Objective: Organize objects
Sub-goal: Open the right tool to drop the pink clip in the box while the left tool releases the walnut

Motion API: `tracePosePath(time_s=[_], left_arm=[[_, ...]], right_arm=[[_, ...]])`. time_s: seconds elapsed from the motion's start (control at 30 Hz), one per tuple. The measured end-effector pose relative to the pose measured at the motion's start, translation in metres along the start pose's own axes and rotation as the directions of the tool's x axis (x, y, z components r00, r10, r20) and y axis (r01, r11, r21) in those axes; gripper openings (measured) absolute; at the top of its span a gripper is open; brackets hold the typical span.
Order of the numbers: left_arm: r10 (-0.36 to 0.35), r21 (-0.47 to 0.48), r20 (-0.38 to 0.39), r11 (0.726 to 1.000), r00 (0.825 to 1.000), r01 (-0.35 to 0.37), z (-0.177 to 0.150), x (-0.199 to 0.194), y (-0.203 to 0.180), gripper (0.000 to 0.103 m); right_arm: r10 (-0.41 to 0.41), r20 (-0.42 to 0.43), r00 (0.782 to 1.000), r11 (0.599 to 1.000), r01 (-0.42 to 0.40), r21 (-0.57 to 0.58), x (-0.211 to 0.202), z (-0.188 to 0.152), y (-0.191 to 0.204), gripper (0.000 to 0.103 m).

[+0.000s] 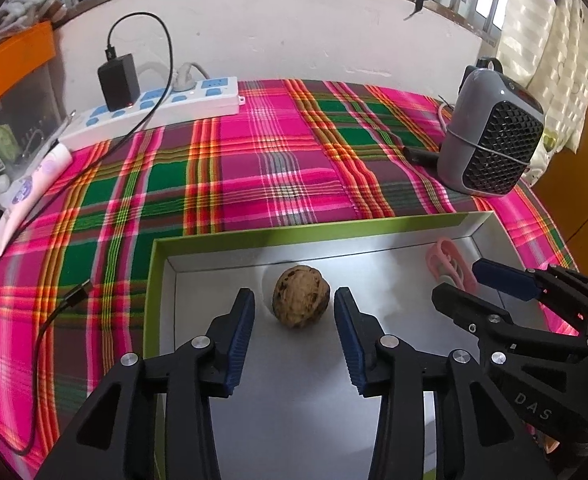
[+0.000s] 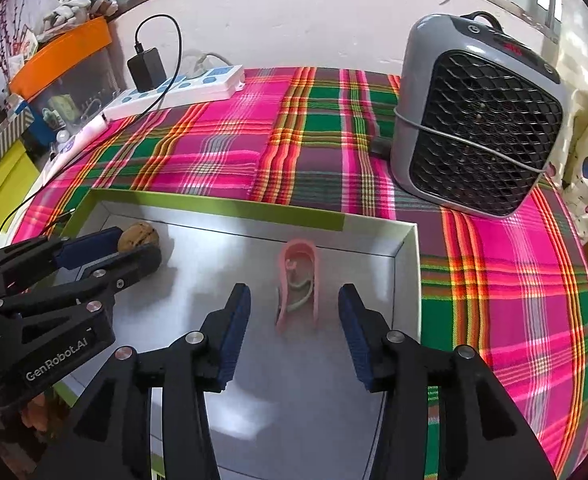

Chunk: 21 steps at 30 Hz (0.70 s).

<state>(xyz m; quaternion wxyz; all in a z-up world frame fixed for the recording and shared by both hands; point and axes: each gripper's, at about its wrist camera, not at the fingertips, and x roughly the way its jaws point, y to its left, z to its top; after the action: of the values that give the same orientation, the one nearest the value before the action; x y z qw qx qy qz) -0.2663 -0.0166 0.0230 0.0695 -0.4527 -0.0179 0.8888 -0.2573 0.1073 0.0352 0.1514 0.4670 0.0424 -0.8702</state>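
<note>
- The left gripper [image 1: 294, 304] is nearest the lens in the left wrist view, angled down into the box [image 1: 151, 280]. Its jaws are released: a gap shows between each blue pad and the walnut [image 1: 301, 298].
- The walnut rests on the silvery floor of the box, between the left gripper's fingertips but free of both. It looks set down there on purpose, since the box seems to be the collecting place for the loose things.
- Further right in the same box lies the pink clip [image 2: 298, 285], near the right-hand wall. It sits on its edge between the right gripper's pads, touching neither.
- The right gripper [image 2: 294, 308] also stands unclenched over the box, pointing down at the clip. My judgement is that both items have been let go and the hands can now draw back.
- The box itself sits on a pink and green plaid cloth [image 1: 253, 152], at its near edge, within easy reach of both hands.
- Behind, on the left, a white power strip [image 1: 153, 106] with a black charger [image 1: 117, 80] lies against the wall; its cable trails across the cloth.
- On the right stands a grey fan heater [image 2: 478, 116], well apart from the box.
</note>
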Motion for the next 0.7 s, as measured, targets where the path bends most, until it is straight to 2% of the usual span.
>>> tracePosePath(time_s=[0.43,0.7], left_arm=[[0.000,-0.008,0.052,1.000,0.999,0.000,-0.021,-0.038,0.001,0.043],[0.012,-0.026,0.077,1.000,0.997,-0.010,-0.033,-0.056,0.002,0.043]], right_arm=[[0.020,0.043,0.999,0.999,-0.023,0.047,-0.028,-0.018,-0.004,0.047],[0.006,0.079,0.997,0.999,-0.010,0.044,-0.047,-0.029,-0.001,0.047]])
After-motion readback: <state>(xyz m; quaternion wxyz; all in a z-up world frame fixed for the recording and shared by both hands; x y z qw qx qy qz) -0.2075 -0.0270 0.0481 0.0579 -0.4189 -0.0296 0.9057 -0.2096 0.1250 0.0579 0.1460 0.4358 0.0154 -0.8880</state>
